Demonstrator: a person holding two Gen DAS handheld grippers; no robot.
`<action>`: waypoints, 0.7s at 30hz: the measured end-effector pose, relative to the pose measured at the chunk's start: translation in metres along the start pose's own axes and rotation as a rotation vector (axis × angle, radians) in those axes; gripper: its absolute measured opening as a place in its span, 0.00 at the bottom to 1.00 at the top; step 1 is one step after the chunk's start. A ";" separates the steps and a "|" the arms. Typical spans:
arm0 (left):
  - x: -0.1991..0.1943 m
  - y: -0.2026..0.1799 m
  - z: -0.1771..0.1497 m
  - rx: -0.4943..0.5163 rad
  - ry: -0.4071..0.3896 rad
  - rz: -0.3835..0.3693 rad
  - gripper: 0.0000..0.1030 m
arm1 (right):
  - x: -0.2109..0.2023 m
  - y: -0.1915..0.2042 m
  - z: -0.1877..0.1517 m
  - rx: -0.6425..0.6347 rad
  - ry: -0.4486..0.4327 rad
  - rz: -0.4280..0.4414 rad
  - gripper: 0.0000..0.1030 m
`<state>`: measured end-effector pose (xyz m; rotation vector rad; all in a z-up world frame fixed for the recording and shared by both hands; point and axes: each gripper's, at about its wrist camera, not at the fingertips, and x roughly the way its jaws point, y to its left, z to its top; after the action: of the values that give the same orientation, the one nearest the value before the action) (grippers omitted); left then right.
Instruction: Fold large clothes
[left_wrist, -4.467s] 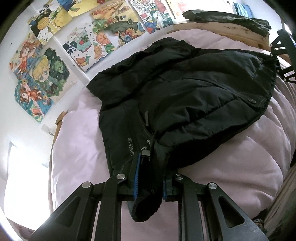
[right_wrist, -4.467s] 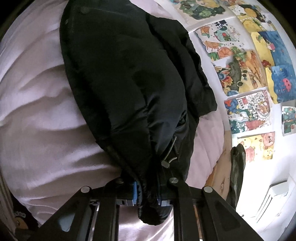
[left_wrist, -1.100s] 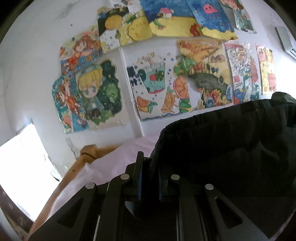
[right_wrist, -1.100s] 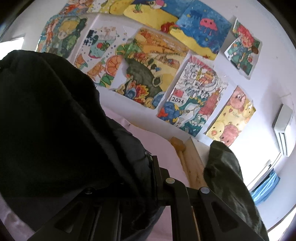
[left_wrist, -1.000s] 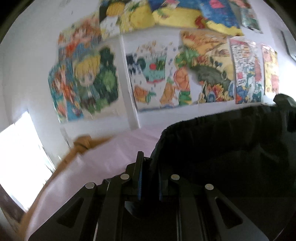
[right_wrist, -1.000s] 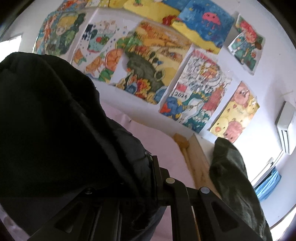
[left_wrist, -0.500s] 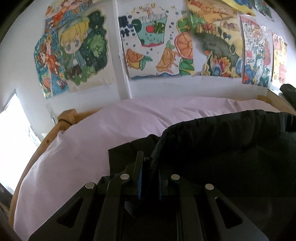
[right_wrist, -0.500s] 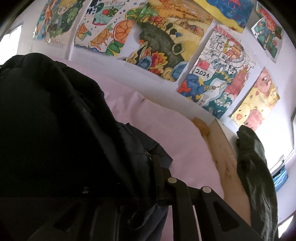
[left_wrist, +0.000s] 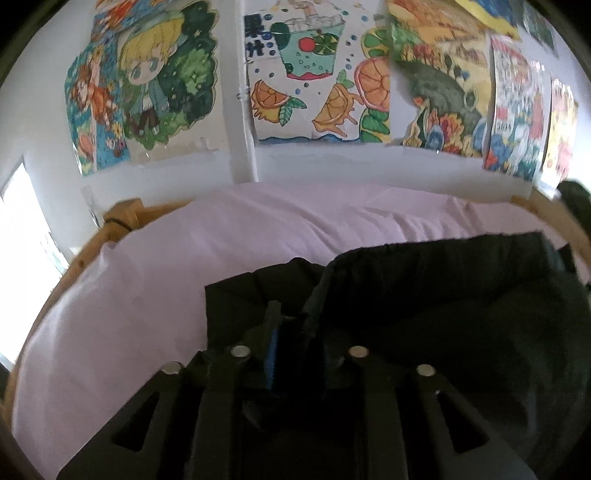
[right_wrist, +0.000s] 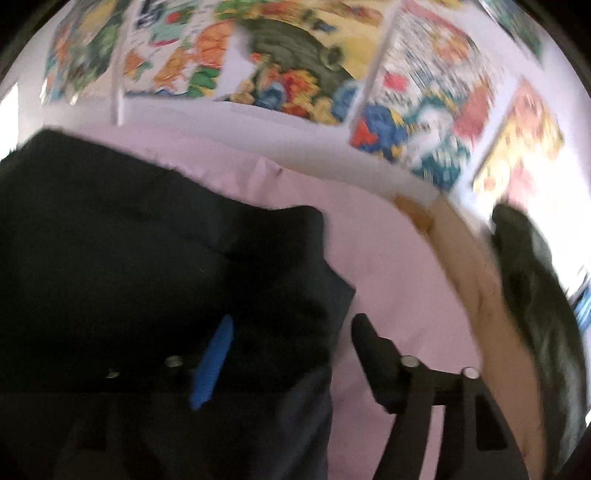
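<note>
Now we see the black jacket (left_wrist: 461, 314) lying folded on the pink bed cover (left_wrist: 147, 280), close to the wall of colourful drawings (left_wrist: 317, 74). Our left tool (left_wrist: 295, 332) is opening, with the jacket's edge between its jaws. Our right tool (right_wrist: 291, 339) is opening wide; its blue pad stands clear of the fabric, which lies loose between the jaws. A dark green garment (right_wrist: 535, 280) drapes over the wooden bed frame (right_wrist: 480, 280).

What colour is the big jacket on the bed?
Black. The jacket shows best in the left wrist view.
</note>
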<state>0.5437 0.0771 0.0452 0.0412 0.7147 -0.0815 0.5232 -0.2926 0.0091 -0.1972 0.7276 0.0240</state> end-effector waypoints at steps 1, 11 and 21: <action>-0.003 0.001 0.001 -0.008 -0.003 -0.006 0.40 | -0.001 -0.004 -0.002 0.029 0.003 0.018 0.72; -0.051 0.012 -0.013 -0.076 -0.093 0.018 0.73 | -0.041 -0.016 -0.012 0.103 -0.117 0.103 0.80; -0.077 -0.075 -0.052 0.242 -0.180 -0.247 0.79 | -0.072 0.031 -0.005 -0.042 -0.224 0.334 0.94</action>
<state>0.4447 0.0105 0.0558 0.1749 0.5244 -0.4036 0.4638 -0.2597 0.0478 -0.1093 0.5301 0.3743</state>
